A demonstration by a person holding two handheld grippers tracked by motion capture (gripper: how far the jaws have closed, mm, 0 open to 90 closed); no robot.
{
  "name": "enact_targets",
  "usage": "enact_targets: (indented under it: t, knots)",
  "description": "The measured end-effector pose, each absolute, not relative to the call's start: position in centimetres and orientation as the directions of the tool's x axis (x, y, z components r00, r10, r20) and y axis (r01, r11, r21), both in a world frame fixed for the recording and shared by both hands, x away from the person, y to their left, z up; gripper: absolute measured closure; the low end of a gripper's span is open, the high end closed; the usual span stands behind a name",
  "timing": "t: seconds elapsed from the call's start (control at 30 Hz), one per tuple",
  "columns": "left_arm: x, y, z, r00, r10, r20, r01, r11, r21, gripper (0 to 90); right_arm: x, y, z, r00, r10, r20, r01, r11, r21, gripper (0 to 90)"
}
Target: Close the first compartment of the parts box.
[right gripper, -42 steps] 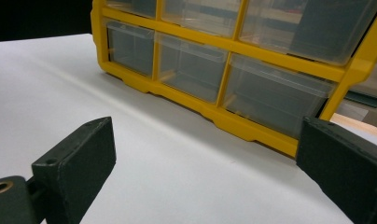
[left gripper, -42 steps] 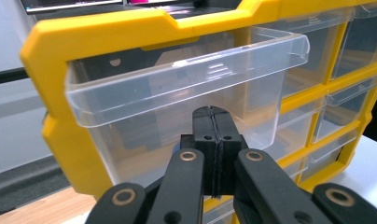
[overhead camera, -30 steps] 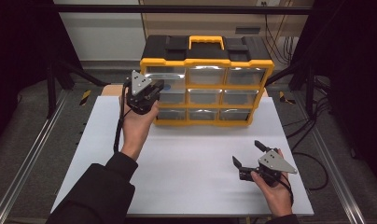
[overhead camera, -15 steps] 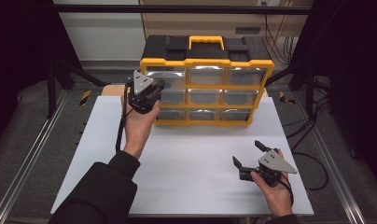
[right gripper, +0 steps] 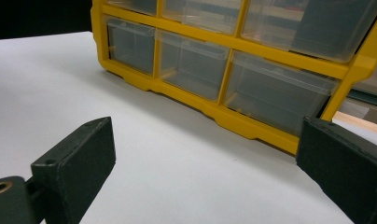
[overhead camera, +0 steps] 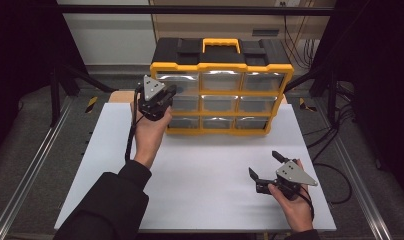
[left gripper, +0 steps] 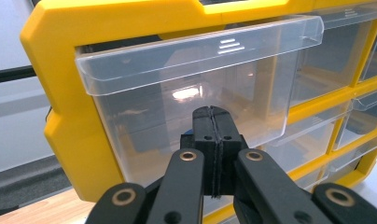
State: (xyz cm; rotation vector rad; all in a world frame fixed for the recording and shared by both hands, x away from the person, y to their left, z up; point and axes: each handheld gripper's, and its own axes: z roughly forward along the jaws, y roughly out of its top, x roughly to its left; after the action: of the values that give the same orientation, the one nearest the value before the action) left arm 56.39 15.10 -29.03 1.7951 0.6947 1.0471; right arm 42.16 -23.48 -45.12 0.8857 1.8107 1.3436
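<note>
A yellow and black drawer organiser [overhead camera: 222,66] stands upright at the back of the white table [overhead camera: 205,200], with three rows of clear drawers. My left gripper [overhead camera: 170,93] is held up against its top-left drawer [overhead camera: 183,79]. In the left gripper view the jaws are pressed together with nothing between them, and my left gripper [left gripper: 210,113] points at the clear front of that drawer [left gripper: 144,107], below its lip. My right gripper [overhead camera: 263,164] rests low near the table's front right, open and holding nothing. In the right gripper view my right gripper [right gripper: 210,154] faces the organiser's bottom row [right gripper: 191,63].
A yellow carry handle [overhead camera: 221,45] sits on the organiser's black top. Metal frame rails [overhead camera: 35,160] run along both sides of the table. A strip of wooden board [overhead camera: 119,95] shows behind the table at the left. Cables [overhead camera: 335,165] hang off the right edge.
My left gripper has edged slightly closer to the top-left drawer. The right gripper has not moved.
</note>
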Motion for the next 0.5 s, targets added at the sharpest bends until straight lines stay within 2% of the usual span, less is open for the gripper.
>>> enact_targets:
  t: [0.5]
  knots:
    - [56.78, 15.14, -29.16, 0.476, 0.803, 0.357, 0.023, -0.418, 0.908, 89.5, 42.14, -23.52, -45.13, -0.515, 0.846, -0.139, 0.111, 0.227, 0.968, 4.5]
